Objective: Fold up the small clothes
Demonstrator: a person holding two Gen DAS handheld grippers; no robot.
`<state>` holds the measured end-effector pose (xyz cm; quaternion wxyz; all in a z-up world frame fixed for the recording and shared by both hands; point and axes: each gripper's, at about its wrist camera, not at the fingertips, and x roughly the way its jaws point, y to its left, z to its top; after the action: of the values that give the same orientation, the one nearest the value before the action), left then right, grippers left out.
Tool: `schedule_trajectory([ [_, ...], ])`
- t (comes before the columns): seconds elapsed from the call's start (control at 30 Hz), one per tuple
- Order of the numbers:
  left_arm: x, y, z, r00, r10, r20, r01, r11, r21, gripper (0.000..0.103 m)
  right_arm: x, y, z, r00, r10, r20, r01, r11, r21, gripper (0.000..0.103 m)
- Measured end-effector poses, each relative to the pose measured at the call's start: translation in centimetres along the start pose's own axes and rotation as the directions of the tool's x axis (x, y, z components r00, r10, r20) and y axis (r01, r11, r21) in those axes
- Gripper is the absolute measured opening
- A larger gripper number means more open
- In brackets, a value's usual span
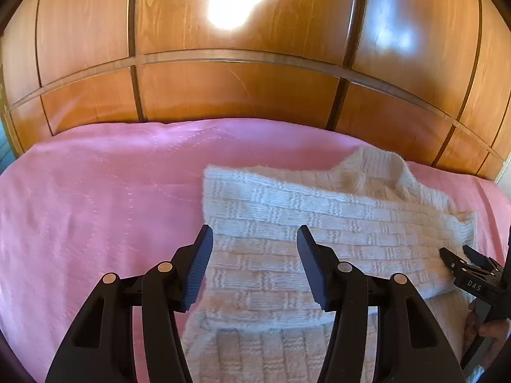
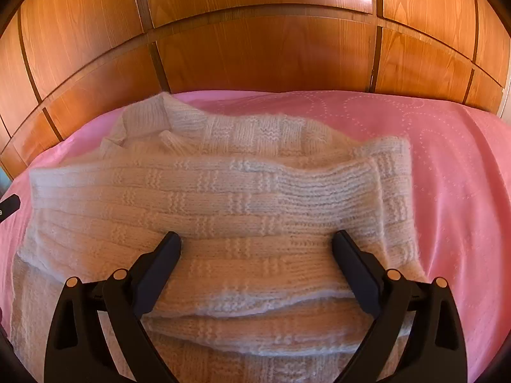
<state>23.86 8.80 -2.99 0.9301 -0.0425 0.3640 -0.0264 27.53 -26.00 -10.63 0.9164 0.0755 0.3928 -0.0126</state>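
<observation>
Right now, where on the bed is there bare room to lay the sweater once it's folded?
Bare pink bedspread lies left of the white knit sweater, between it and the wooden wardrobe. A second bare patch lies right of the sweater in the right wrist view. It is crowded over the sweater, where both grippers hover.

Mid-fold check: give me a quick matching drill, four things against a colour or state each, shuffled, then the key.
Things:
1. cream knitted sweater
2. pink quilted bedspread
3. glossy wooden wardrobe panels
4. right gripper

Colour or state:
A. orange-brown, reflecting light
B. jaws open, above the knit
C. partly folded, layers overlapping
D. spread flat beneath the garment

Pairs: 1-C, 2-D, 3-A, 4-B
</observation>
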Motion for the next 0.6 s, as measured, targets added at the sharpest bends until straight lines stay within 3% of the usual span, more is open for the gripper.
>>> schedule_trajectory([
  [0.43,2.6,2.2,0.6,0.997,-0.017,-0.081,0.016,1.0,-0.012,0.054,0.0,0.0,0.0,1.0,0.0,0.0,0.0,1.0,0.0,0.096],
  [0.6,4.7,3.1,1.1,0.983,-0.128,-0.133,0.119,0.99,-0.071,0.054,0.0,0.2,0.1,1.0,-0.009,-0.006,0.009,1.0,-0.008,0.096],
])
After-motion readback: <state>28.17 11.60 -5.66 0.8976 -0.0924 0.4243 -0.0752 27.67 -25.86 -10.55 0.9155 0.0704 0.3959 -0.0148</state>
